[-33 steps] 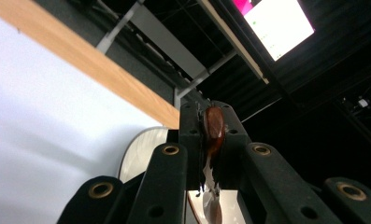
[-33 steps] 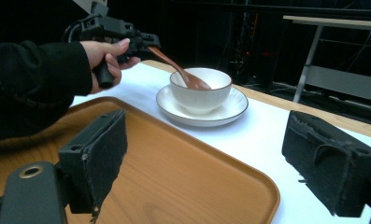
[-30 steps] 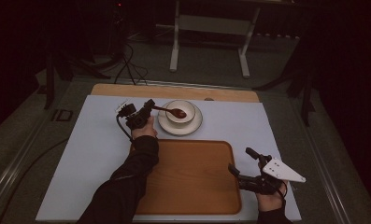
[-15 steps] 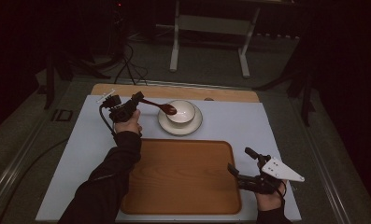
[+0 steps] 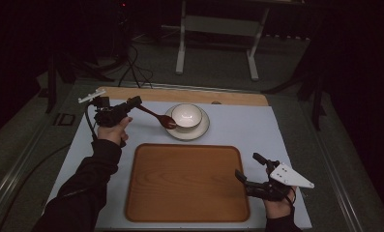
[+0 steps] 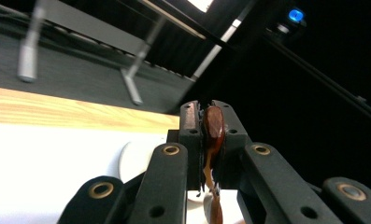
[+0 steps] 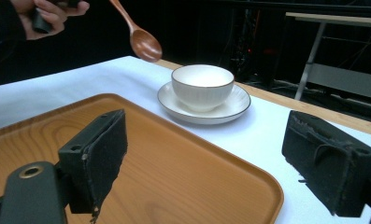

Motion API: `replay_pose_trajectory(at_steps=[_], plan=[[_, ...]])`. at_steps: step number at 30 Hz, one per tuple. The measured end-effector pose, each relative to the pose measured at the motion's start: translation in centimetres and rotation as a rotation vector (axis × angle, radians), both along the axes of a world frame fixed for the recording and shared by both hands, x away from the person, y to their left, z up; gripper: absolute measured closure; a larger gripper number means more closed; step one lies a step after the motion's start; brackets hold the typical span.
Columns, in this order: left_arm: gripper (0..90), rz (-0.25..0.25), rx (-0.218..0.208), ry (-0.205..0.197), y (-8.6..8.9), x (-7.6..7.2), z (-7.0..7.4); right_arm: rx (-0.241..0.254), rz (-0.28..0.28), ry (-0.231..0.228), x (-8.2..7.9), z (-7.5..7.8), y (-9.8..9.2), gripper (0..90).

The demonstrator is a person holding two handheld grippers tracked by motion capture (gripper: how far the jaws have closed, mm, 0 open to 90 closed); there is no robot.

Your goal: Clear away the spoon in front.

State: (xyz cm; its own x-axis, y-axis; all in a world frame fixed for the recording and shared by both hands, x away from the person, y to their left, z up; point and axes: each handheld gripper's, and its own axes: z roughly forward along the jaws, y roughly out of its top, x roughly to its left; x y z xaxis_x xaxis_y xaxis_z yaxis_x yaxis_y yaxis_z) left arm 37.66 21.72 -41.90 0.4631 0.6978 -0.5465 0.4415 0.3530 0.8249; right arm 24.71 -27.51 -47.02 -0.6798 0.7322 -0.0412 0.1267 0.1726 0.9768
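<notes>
You had lifted the spoon [image 5: 155, 117] out of the bowl [image 5: 186, 115] with the left gripper [image 5: 131, 102], which stayed clamped on its handle; the spoon now hung over the saucer [image 5: 201, 130] edge. Your right gripper [image 5: 251, 168] rested wide open beside the tray [image 5: 187, 181], holding nothing.

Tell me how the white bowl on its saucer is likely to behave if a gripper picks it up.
The white bowl looks glazed ceramic, so probably stiff, fairly heavy for its size and breakable if dropped. Its smooth shiny wall may slip between jaws; gripping across the rim seems safer. It sits loose on the saucer, so the saucer likely stays behind or slides on the tablecloth.
</notes>
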Motion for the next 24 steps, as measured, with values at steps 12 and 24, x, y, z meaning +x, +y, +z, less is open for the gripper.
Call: replay_pose_trajectory(at_steps=[12,24], plan=[[83.8,-0.257,0.086,-0.031,1.4,-1.6,0.3,-0.006,0.002,-0.001,-0.1,0.0,0.2,14.0],[83.8,-0.524,0.168,-0.048,1.2,-2.7,0.4,-0.002,0.004,0.006,-0.1,-0.1,0.2,13.9]])
